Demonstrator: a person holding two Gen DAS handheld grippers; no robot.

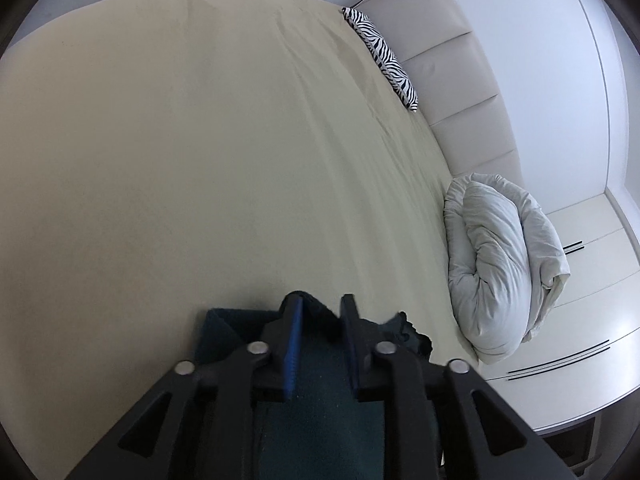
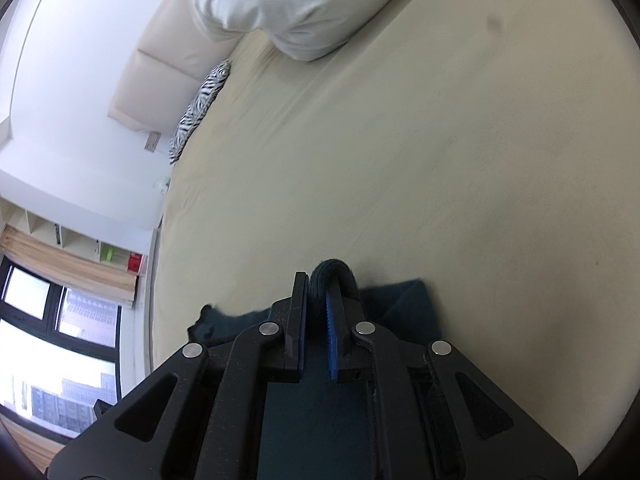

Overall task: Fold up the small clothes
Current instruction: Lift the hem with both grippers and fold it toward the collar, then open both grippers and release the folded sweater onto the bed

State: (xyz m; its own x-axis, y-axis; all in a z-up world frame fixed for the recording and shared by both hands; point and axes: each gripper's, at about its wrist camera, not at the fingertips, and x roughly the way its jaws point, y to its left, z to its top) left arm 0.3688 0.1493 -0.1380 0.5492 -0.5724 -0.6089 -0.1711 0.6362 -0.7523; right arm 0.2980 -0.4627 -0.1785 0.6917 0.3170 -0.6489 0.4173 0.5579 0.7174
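While parted, left gripper point(image 1: 320, 308) astride garment point(image 1: 320, 400)

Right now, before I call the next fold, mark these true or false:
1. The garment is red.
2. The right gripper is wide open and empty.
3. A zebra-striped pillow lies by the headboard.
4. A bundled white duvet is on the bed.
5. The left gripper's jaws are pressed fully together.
1. False. The garment is dark teal.
2. False. The right gripper is almost closed, with a fold of the garment pinched between its jaws.
3. True. The zebra-striped pillow lies at the bed's edge beside the padded headboard.
4. True. The white duvet sits bundled on the cream sheet.
5. False. The left gripper shows a clear gap between its jaws, with garment cloth in it.
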